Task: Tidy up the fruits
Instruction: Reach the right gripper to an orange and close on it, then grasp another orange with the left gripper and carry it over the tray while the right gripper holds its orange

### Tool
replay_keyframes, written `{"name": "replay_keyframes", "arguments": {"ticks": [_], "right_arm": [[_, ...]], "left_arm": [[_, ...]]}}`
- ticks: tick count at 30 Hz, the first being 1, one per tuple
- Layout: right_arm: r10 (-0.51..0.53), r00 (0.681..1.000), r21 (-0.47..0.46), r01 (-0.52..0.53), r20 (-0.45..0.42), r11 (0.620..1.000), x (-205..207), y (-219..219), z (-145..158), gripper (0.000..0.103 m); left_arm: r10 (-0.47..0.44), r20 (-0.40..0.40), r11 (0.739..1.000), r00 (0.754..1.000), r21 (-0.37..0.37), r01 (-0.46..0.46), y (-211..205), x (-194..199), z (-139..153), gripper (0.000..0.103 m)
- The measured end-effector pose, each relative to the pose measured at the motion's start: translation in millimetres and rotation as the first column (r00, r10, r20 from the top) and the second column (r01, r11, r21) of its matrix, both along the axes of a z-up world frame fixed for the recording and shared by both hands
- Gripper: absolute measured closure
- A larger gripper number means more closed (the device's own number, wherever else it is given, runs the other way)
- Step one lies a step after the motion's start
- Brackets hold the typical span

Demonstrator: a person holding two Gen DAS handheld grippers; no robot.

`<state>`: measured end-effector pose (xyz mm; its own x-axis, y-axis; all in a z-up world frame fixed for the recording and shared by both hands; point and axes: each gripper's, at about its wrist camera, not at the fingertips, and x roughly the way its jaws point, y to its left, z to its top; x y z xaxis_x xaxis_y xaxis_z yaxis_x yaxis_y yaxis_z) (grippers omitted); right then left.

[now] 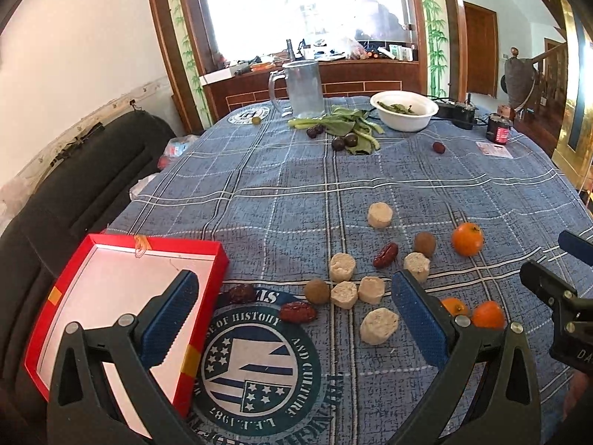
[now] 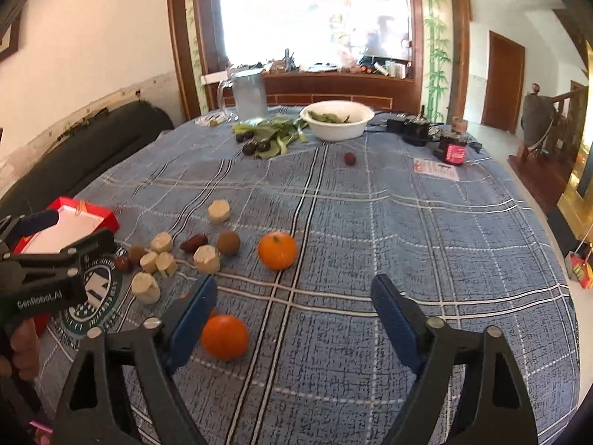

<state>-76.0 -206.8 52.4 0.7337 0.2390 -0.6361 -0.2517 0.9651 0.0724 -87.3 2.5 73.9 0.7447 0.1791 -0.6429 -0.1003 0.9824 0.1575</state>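
Left wrist view: left tongs (image 1: pixel 296 307) spread wide, holding nothing, above the tabletop (image 1: pixel 296 193) with its blue checked cloth; left pad over the red tray (image 1: pixel 207 296), whose white floor shows bare at the near-left edge; right pad in front of one small orange (image 1: pixel 455 306), a second small orange (image 1: pixel 488 314) just beside it; a third, larger orange (image 1: pixel 467 239) farther out to the right; pale cut chunks (image 1: pixel 379 325) scattered between the pads and beyond, mixed with red dates (image 1: pixel 297 312) and round brown fruits (image 1: pixel 317 291); far end of the table: white bowl (image 1: pixel 404 111), glass mug (image 1: pixel 301 89), green leaves (image 1: pixel 348 122) with dark fruits among them; the other tool's black body enters at the right edge.

Right wrist view: right tongs (image 2: pixel 294 309) likewise wide and holding nothing; an orange (image 2: pixel 225 336) lies just beside the left pad; a second orange (image 2: pixel 277 250) sits farther ahead, apart from both pads; chunks, dates and brown fruits cluster to the left near the tray (image 2: pixel 105 218); left tongs (image 2: pixel 48 230) seen side-on at the left edge.
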Motion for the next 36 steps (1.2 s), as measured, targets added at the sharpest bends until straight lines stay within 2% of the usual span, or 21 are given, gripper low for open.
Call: {"name": "replay_keyframes", "arguments": {"ticks": [3,9,11,16,18,20,24,28,29,32,36], "right_arm": [[0.031,0.999,0.0,-0.031,-0.032,1.0,0.9,2.7,-3.4,0.028],[0.115,0.99,0.019,-0.113,-0.078,0.993,-2.8,9.8,-7.6,0.045],[0.144,0.985,0.038,-0.141,-0.096,0.989,-3.7,11.2,-8.8,0.047],[0.2,0.973,0.042,-0.197,-0.112,0.98,-8.7,18.8,-11.2,0.051],[0.213,0.969,0.031,-0.21,-0.122,0.977,-9.0,22.5,-13.3,0.054],[0.219,0.965,0.028,-0.217,-0.143,0.976,-7.5,24.9,-17.0,0.06],[0.233,0.955,0.049,-0.228,-0.186,0.972,-2.9,26.8,-22.1,0.06],[0.229,0.948,0.053,-0.223,-0.222,0.973,1.5,28.4,-28.3,0.061],[0.224,0.946,0.051,-0.218,-0.234,0.974,3.2,28.6,-30.9,0.066],[0.233,0.938,0.062,-0.224,-0.258,0.973,4.3,29.4,-34.9,0.071],[0.188,0.957,0.075,-0.176,-0.222,0.982,5.8,19.1,-29.8,0.071]], "left_arm": [[0.006,-0.006,1.0,1.0,-0.004,-0.006,2.7,0.3,-0.8,0.0],[0.005,-0.014,1.0,1.0,-0.006,-0.005,5.6,1.6,-2.3,0.0],[-0.005,-0.014,1.0,1.0,-0.002,0.005,6.5,1.4,-2.7,0.0],[-0.11,-0.01,0.994,0.994,-0.03,0.11,3.7,-0.8,-1.8,0.0],[-0.183,-0.021,0.983,0.983,-0.036,0.182,-2.6,-0.6,-2.8,0.001],[-0.24,-0.027,0.971,0.97,-0.024,0.24,-10.3,-1.8,-4.3,0.008],[-0.339,-0.071,0.941,0.938,-0.003,0.339,-24.1,-0.8,-12.0,0.024],[-0.419,-0.099,0.908,0.903,-0.039,0.417,-32.9,-0.9,-16.9,0.026],[-0.436,-0.104,0.9,0.894,-0.04,0.435,-35.1,-1.2,-17.4,0.026],[-0.495,-0.125,0.868,0.86,-0.024,0.496,-46.5,-1.2,-20.1,0.028],[-0.535,-0.148,0.843,0.832,-0.039,0.536,-54.5,3.9,-22.3,0.038]]}}
